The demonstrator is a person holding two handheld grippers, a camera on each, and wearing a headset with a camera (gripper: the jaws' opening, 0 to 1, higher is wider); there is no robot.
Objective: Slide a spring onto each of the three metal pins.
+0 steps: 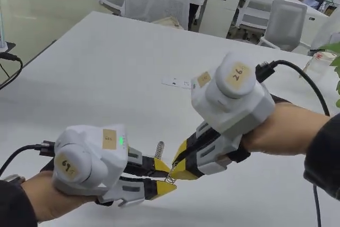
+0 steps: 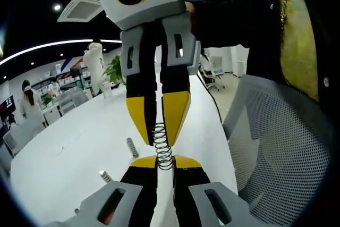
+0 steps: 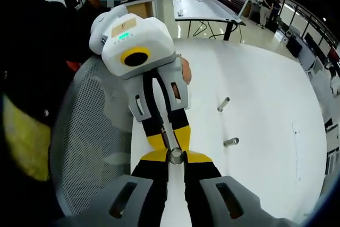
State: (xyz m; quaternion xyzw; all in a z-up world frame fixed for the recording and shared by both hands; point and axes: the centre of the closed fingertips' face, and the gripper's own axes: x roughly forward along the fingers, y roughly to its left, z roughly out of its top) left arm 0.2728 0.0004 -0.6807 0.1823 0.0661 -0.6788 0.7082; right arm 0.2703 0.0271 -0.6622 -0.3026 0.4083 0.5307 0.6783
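Tip to tip above the table's near edge, my left gripper (image 1: 169,179) comes from the lower left and my right gripper (image 1: 173,170) from the upper right. A small coil spring (image 2: 162,150) spans the gap between their yellow tips. The right gripper (image 3: 176,158) is shut on the spring (image 3: 176,156), which I see end-on there. The left gripper (image 3: 171,141) is shut on a thin metal pin (image 3: 166,140) that points into the spring. Two other pins (image 3: 223,104) (image 3: 231,142) stand on the table, ribbed as if carrying springs. One of them (image 1: 159,150) rises just behind the tips.
The white table (image 1: 117,73) stretches far ahead, with a small flat card (image 1: 176,83) near its middle. A mesh chair back (image 2: 287,147) is close by the table edge. Office chairs and desks stand beyond the far edge. Cables trail from both grippers.
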